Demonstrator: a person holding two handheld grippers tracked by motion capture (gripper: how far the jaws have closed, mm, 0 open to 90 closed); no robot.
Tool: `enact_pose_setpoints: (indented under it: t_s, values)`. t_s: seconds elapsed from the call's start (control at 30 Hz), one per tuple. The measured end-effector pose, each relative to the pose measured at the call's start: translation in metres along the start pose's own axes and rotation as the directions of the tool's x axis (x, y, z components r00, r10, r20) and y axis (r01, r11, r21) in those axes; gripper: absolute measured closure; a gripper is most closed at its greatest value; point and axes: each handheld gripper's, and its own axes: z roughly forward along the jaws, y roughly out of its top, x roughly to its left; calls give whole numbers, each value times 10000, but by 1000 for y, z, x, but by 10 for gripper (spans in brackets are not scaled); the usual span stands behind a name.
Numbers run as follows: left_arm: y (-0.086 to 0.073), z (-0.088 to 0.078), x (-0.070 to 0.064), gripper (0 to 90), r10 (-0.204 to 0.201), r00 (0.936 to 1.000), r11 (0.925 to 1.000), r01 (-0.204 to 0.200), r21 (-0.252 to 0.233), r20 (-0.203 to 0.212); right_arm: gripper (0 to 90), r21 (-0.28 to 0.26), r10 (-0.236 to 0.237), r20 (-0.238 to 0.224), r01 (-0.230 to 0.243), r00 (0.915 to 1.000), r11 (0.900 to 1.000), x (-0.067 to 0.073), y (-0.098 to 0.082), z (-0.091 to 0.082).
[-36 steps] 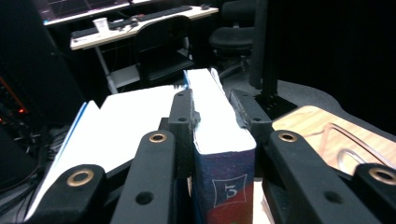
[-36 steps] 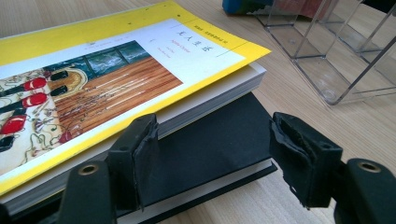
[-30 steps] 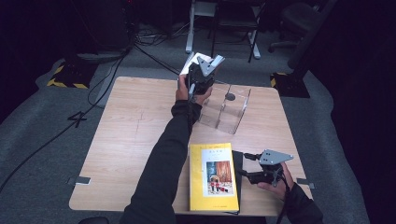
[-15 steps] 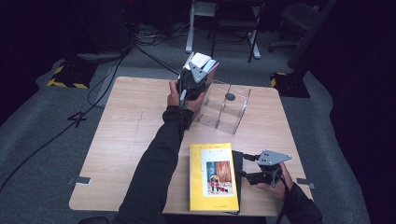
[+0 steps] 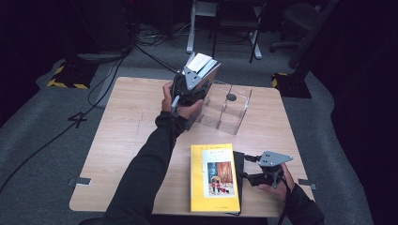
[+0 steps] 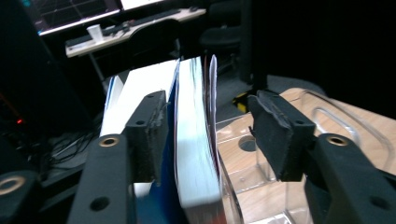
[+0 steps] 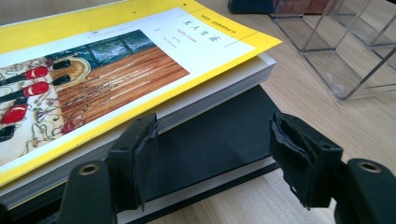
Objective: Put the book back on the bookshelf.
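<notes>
Now, what I read off my feeds:

Left gripper (image 5: 199, 79): I hold it at about twelve o'clock on the table (image 5: 122, 140), tilted. Its jaws have just been opening, and a blue-covered book (image 6: 196, 144) stands between them.

Grip on that book: in the left gripper view one pad lies at or against the blue cover, while the other stands clear of the pages, so I call it released.

Blue-covered book: upright on edge, just beside the clear plastic organizer (image 5: 225, 110), at that box's nine o'clock side; whether it rests on the table I cannot tell.

Right gripper (image 5: 251, 168): at about five o'clock, jaws spread and empty, lying level.

Yellow book (image 5: 214, 176): flat at six o'clock, stacked on a black book (image 7: 210, 140).

Right jaws against the stack: in the right gripper view they face the black book's edge, neither pad pressing on it.
</notes>
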Motion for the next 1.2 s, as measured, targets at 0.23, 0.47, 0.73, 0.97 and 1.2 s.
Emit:
enact_pose_setpoints:
  t_s: [0.23,0.47,0.73,0.97,1.2]
  values:
    - [-23,-47,7,397,253,9987,9981,-227,-579,452,334,18,22,-18,-22,10000,10000,0,0,0]
    - [-77,-62,5,433,-97,9934,9999,104,-54,1146,334,113,12,-54,-12,10000,9999,2,0,2]
    - [-147,-33,-6,570,-555,9808,9784,161,2061,1867,334,236,-23,-65,24,10000,9997,3,-1,5]
    - [-172,-3,-7,698,-1221,9744,9596,673,2731,1887,334,276,-18,-111,21,9999,9996,2,-2,6]
    - [-172,21,-13,763,-1041,9822,9533,538,2971,1562,334,258,39,-75,-37,10000,9997,1,-3,5]
